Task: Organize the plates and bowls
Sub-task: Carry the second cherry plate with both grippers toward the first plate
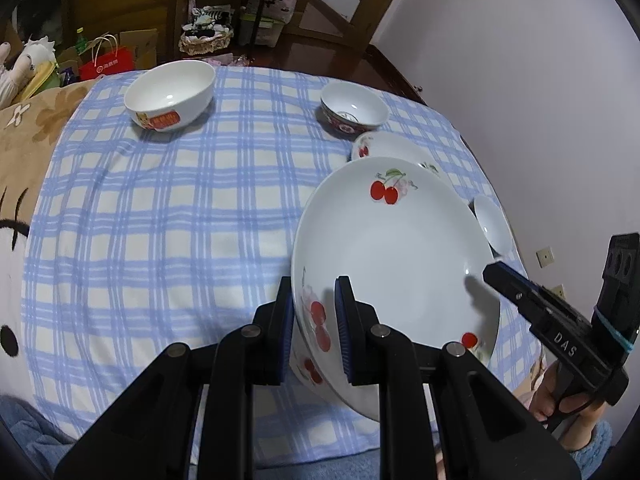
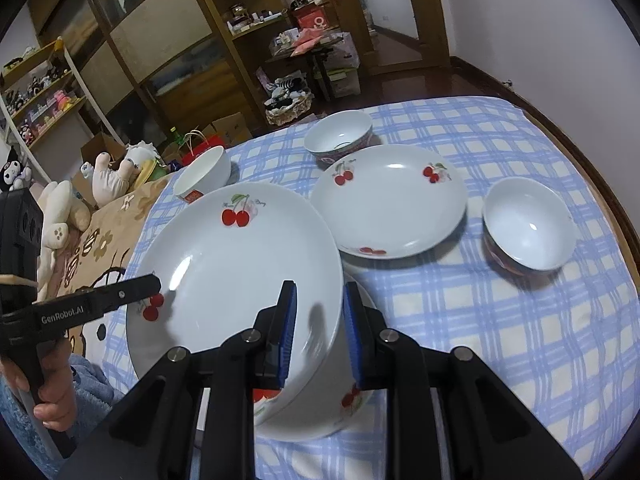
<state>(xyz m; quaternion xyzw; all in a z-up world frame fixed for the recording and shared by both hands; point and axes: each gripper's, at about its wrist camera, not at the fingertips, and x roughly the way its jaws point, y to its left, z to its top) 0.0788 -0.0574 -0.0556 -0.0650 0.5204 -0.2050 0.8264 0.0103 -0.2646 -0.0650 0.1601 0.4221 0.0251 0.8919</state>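
Note:
A large white cherry-print plate [image 1: 396, 248] is held tilted above the checked cloth. My left gripper [image 1: 314, 320] is shut on its left rim; it shows at the left of the right wrist view [image 2: 154, 286]. My right gripper [image 2: 318, 328] is shut on the plate's [image 2: 232, 276] right rim, and shows at the right in the left wrist view [image 1: 490, 272]. Under the held plate lies another white dish [image 2: 320, 412]. A second cherry plate [image 2: 390, 200] lies further back.
A white bowl with a red label [image 1: 170, 94] stands far left. A bowl with a patterned outside [image 1: 354, 108] stands behind the plates. Another small bowl [image 2: 528, 224] stands at the right. Stuffed toys [image 2: 80, 196] and a beige blanket [image 1: 36, 128] lie left of the cloth.

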